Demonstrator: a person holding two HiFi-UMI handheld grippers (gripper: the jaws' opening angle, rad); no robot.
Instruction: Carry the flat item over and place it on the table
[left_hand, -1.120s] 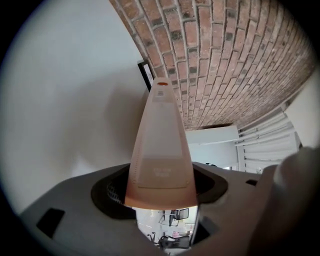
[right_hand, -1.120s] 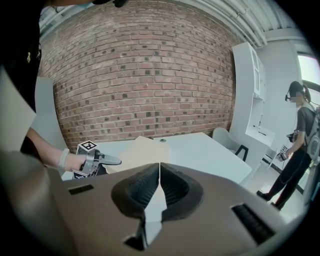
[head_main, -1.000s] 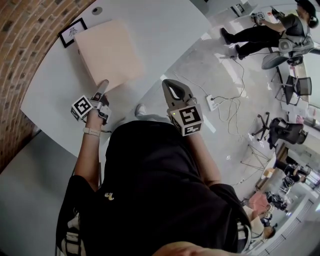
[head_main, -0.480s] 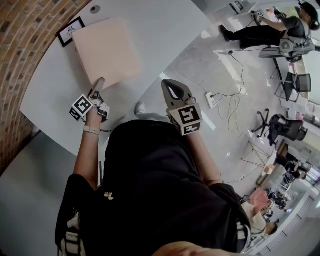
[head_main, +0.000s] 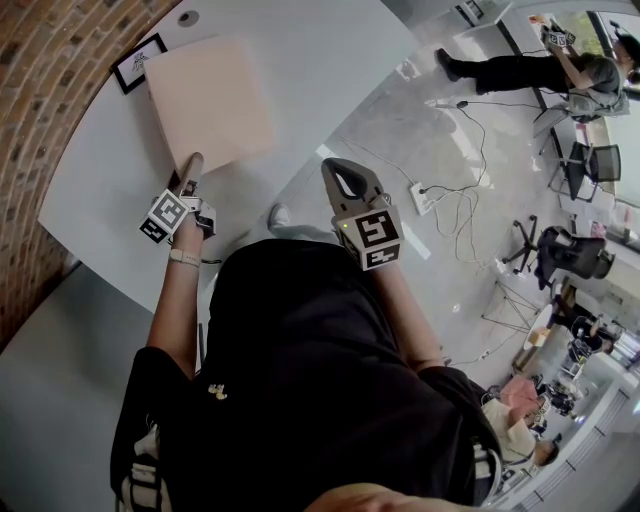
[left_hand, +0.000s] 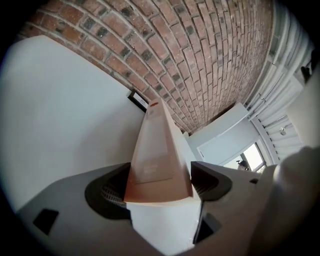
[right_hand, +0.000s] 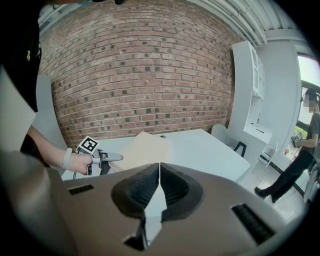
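Note:
The flat item, a pale pink board (head_main: 210, 100), lies flat on the white table (head_main: 330, 60) near the brick wall. My left gripper (head_main: 190, 166) is at the board's near corner. In the left gripper view the board (left_hand: 159, 150) runs away between the two jaws, which stand wide and are opening, with the pads (left_hand: 210, 179) not pressing it. My right gripper (head_main: 338, 168) hangs shut and empty in the air off the table's near edge. From the right gripper view (right_hand: 159, 175) I see the board (right_hand: 146, 146) and the left gripper (right_hand: 113, 157) beside it.
A small black-framed card (head_main: 140, 62) stands on the table by the brick wall (head_main: 50, 110), beyond the board. A cable hole (head_main: 187, 18) sits at the table's far side. A power strip and cords (head_main: 428, 200) lie on the floor to the right, with office chairs and a person (head_main: 540, 65) farther off.
The board has shifted slightly towards the wall in the head view. The left gripper stays at its near corner and the right gripper has barely moved.

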